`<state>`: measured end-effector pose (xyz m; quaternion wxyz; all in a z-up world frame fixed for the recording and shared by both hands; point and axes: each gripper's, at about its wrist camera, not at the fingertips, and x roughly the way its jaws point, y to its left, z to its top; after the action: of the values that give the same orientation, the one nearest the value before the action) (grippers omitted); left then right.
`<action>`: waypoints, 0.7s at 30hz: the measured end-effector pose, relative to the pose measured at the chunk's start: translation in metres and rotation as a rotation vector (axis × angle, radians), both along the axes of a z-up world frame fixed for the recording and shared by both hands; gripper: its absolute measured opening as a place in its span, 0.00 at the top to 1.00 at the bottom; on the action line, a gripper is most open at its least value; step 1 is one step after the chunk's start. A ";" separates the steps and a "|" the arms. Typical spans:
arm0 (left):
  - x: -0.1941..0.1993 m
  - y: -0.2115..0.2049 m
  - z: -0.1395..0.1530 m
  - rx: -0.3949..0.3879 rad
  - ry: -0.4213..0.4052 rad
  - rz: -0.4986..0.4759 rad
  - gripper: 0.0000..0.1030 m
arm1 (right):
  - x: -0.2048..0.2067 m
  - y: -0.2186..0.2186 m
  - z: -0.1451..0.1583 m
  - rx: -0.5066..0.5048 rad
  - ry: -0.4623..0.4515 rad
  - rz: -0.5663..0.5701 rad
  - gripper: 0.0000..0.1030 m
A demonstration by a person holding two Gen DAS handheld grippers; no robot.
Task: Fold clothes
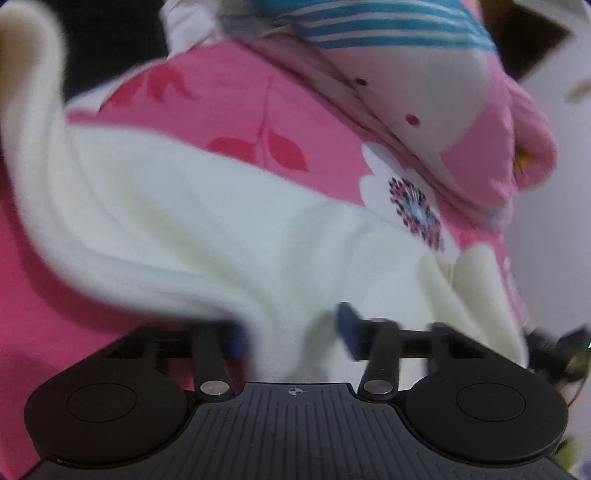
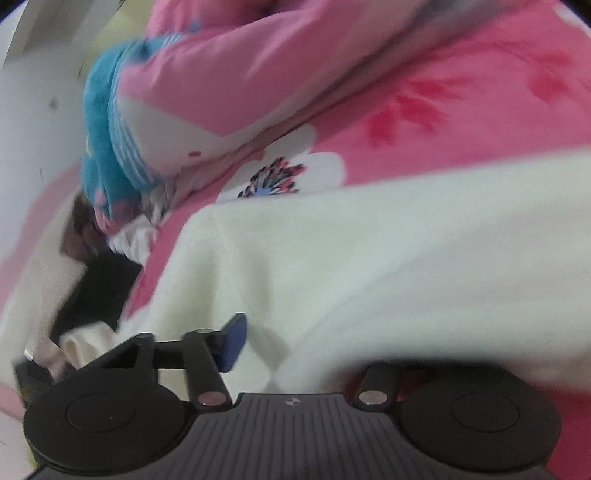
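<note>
A cream-white garment (image 1: 192, 221) lies across a pink floral bedspread (image 1: 229, 110). In the left wrist view it runs between the two blue pads of my left gripper (image 1: 291, 334), whose jaws stand wide apart with a fold of cloth draped over the left one. In the right wrist view the same garment (image 2: 369, 258) covers the right finger of my right gripper (image 2: 295, 347); only the left blue pad (image 2: 232, 341) shows, and the jaws look spread. Whether either gripper pinches the cloth is not clear. Both views are motion-blurred.
A pink and white quilt with teal stripes (image 1: 388, 33) is bunched at the far side of the bed, also in the right wrist view (image 2: 110, 140). Dark clothing (image 2: 96, 288) lies at the left. A white wall (image 1: 561, 184) stands to the right.
</note>
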<state>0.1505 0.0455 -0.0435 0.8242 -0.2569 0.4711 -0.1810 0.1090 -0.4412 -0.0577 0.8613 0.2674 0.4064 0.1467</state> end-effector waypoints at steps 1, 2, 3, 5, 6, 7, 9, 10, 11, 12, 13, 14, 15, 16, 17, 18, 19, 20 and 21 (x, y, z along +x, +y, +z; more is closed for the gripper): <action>0.004 0.004 -0.003 -0.030 0.024 0.018 0.83 | 0.002 0.007 0.002 -0.031 -0.014 0.006 0.72; 0.007 0.007 -0.006 -0.056 0.034 0.035 0.85 | 0.003 0.012 0.005 -0.055 -0.029 0.002 0.86; 0.007 0.008 -0.007 -0.078 0.033 0.049 0.86 | 0.002 0.015 0.009 -0.074 -0.055 -0.005 0.87; 0.006 0.010 -0.004 -0.125 -0.006 0.073 0.87 | -0.001 0.022 0.019 -0.112 -0.114 -0.018 0.91; 0.004 0.011 0.001 -0.149 -0.038 0.082 0.87 | -0.001 0.024 0.025 -0.124 -0.148 -0.028 0.92; 0.002 0.015 0.007 -0.176 -0.074 0.095 0.87 | 0.000 0.025 0.032 -0.135 -0.182 -0.038 0.92; 0.000 0.022 0.021 -0.217 -0.155 0.126 0.88 | 0.006 0.024 0.048 -0.155 -0.239 -0.072 0.92; 0.000 0.026 0.030 -0.224 -0.201 0.150 0.88 | 0.010 0.022 0.056 -0.164 -0.265 -0.089 0.93; 0.001 0.031 0.039 -0.227 -0.243 0.180 0.88 | 0.015 0.021 0.064 -0.172 -0.290 -0.107 0.93; 0.005 0.035 0.046 -0.222 -0.275 0.210 0.88 | 0.020 0.019 0.073 -0.178 -0.314 -0.127 0.93; 0.009 0.039 0.053 -0.217 -0.306 0.241 0.88 | 0.025 0.017 0.081 -0.179 -0.334 -0.149 0.93; 0.013 0.043 0.059 -0.209 -0.338 0.274 0.88 | 0.032 0.013 0.090 -0.169 -0.360 -0.176 0.93; 0.019 0.047 0.062 -0.196 -0.367 0.310 0.88 | 0.040 0.009 0.099 -0.157 -0.387 -0.205 0.93; 0.024 0.051 0.066 -0.182 -0.397 0.346 0.88 | 0.048 0.005 0.108 -0.145 -0.413 -0.233 0.93; 0.029 0.055 0.070 -0.168 -0.427 0.383 0.88 | 0.056 0.001 0.115 -0.132 -0.436 -0.259 0.93; 0.035 0.059 0.073 -0.153 -0.451 0.417 0.88 | 0.065 -0.004 0.119 -0.124 -0.447 -0.288 0.93; 0.040 0.061 0.072 -0.134 -0.461 0.445 0.88 | 0.075 -0.009 0.122 -0.117 -0.455 -0.318 0.93; 0.047 0.063 0.068 -0.119 -0.463 0.467 0.88 | 0.085 -0.011 0.118 -0.117 -0.444 -0.336 0.93; 0.053 0.064 0.061 -0.106 -0.454 0.480 0.87 | 0.095 -0.012 0.113 -0.119 -0.428 -0.352 0.93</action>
<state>0.2037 0.1095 0.0178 0.9127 -0.3562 0.1913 -0.0588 0.2039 -0.4535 0.0551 0.9538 0.2459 0.1708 0.0241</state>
